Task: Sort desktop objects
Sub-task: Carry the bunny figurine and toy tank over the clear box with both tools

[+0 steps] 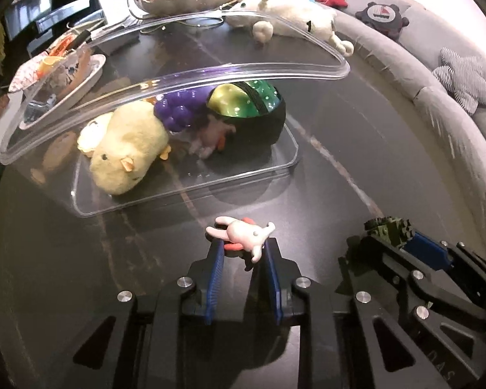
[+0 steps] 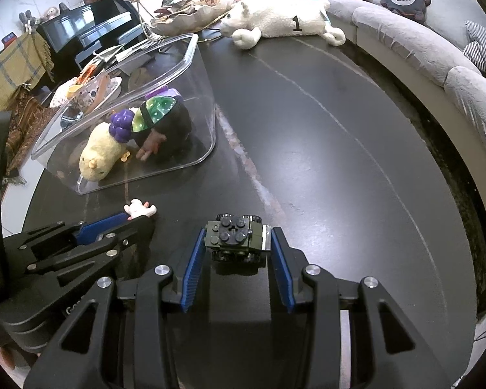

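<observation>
Gripping one small toy in each hand, we have both sets of tongs low over the dark bench (image 2: 324, 162), angled down so the pads meet things lying flat on it. Our left tongs (image 1: 244, 246) are closed on the pink rabbit figure (image 1: 243, 233), blue pads pressing its body from both sides while its ears and limbs stick out past the tips; the toy seems to rest on the bench still, so we judge this the end of a grasp, not yet a lift. Our right tongs (image 2: 237, 243) are clamped on the green brick-built vehicle (image 2: 238, 238), squeezing its flat sides, the surest faces on a blocky thing. From the left tongs the clear plastic bin (image 1: 275, 165) stands at about eleven o'clock, and the vehicle at three o'clock. Inside the bin lie a yellow plush (image 1: 126, 149), a purple grape toy (image 1: 178, 110) and a black and green ball (image 1: 252, 113), huddled toward its far side, which leaves bare floor at the near edge. Sorting seems to mean gathering toys there, so both pieces likely go in next. Its tall wall calls for raising each toy over the rim. A big white plush (image 2: 275, 22) lies well apart at twelve o'clock.
</observation>
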